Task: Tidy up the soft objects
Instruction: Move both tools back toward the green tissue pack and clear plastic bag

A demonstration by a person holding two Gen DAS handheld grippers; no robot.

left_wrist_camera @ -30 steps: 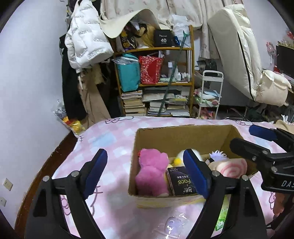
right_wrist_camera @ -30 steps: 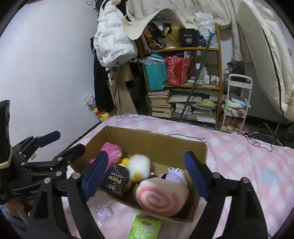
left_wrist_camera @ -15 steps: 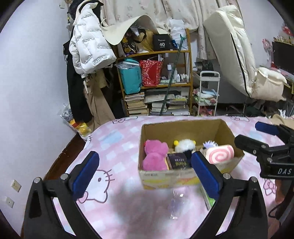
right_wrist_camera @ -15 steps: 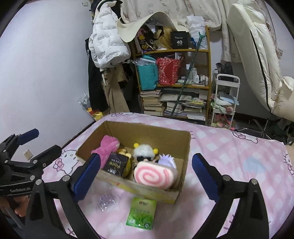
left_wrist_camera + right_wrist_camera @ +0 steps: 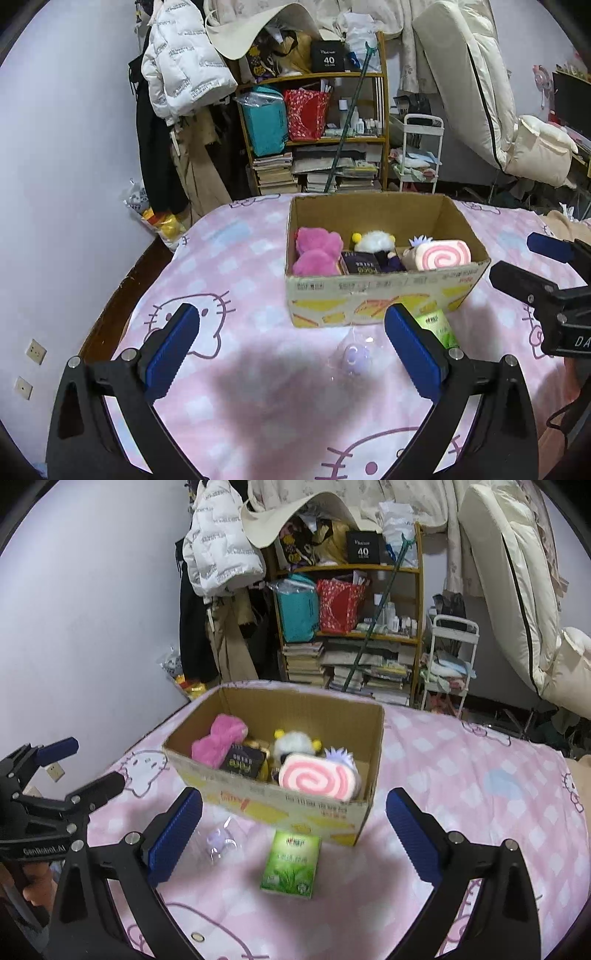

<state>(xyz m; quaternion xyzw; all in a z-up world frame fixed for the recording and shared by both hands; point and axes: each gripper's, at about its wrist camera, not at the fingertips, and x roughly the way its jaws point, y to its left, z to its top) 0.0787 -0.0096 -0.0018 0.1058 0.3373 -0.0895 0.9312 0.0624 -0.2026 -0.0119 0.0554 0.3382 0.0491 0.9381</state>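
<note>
I am holding both claws wide and empty above the pink cartoon-cat bedspread, short of the brown cardboard box of plush toys. The green tissue pack is lying flat just before the box's near wall, long axis pointing away from me, almost centred ahead of the right claw. The left claw is sitting further left, so the right is nearer.

One cardboard box — one green packet.
</note>
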